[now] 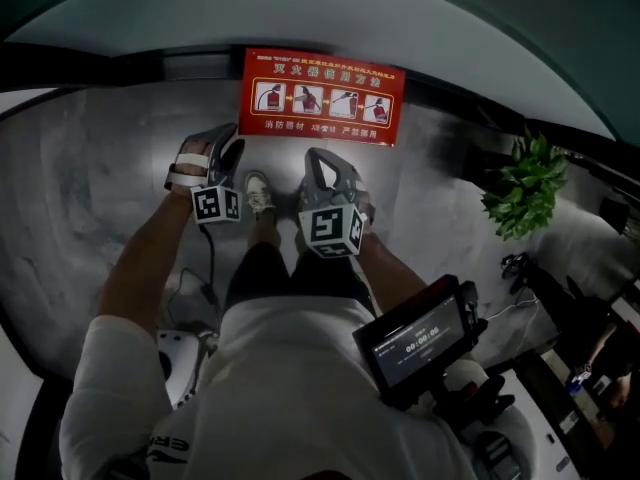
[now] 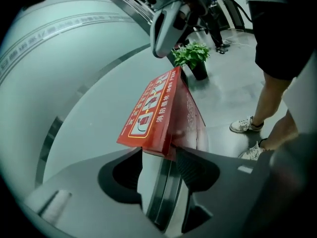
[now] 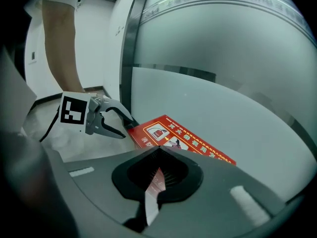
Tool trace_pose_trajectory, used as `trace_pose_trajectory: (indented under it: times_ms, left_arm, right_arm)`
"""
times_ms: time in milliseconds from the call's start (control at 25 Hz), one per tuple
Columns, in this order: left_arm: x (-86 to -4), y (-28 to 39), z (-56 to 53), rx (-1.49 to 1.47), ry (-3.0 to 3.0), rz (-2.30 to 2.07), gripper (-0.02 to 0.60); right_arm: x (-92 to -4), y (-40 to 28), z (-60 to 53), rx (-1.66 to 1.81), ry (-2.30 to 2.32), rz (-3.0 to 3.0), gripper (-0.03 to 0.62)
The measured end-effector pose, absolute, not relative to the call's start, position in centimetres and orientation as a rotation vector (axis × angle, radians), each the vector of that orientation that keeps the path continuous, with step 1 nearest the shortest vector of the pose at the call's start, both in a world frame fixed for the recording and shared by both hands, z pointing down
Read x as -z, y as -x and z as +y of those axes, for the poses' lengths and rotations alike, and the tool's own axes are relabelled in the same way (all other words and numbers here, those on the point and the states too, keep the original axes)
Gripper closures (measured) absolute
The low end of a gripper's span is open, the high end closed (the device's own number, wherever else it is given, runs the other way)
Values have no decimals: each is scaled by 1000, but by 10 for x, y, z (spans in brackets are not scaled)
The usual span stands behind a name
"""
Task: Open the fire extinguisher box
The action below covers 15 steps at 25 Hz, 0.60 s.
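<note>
The fire extinguisher box (image 1: 322,96) is a low red case with a picture-strip label on its lid. It stands on the floor against the frosted glass wall. My left gripper (image 1: 230,144) is open just short of the box's left end. In the left gripper view the box's near corner (image 2: 157,114) shows in the gap of the left gripper (image 2: 159,151), and the pads are not pressing on it. My right gripper (image 1: 318,158) is shut with nothing in it, a little short of the box's front. The box lid (image 3: 183,139) lies beyond the right gripper (image 3: 157,149), and the left gripper (image 3: 128,131) stands open at the lid's left end.
A curved frosted glass wall (image 1: 300,18) rises behind the box. A potted plant (image 1: 522,183) stands on the grey floor to the right. My shoes (image 1: 259,193) are between the two grippers. A screen unit (image 1: 420,340) hangs at my chest, and cables lie on the floor at right.
</note>
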<state>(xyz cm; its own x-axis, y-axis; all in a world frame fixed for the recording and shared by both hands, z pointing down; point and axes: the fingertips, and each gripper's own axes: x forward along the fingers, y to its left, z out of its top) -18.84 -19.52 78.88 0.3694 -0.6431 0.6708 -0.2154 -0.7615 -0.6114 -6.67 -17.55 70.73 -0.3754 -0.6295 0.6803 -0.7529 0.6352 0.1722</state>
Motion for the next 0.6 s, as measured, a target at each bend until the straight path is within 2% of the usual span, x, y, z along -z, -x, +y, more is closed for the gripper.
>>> trace_pose_trajectory:
  times_ms: [360,480,600]
  left_arm:
    - [-803,174,-211,1366,2072,736,362]
    - [-807,172,-210,1376,2060,714,402]
    - [-806,173,-210,1393,2056,717,410]
  right_arm:
    - [-722,56,-176,-239,-1094,-2107,582]
    - [-724,50,-178,-242,-1101,-2103,581]
    - [-724,46,-177,-239,-1103,-2103,582]
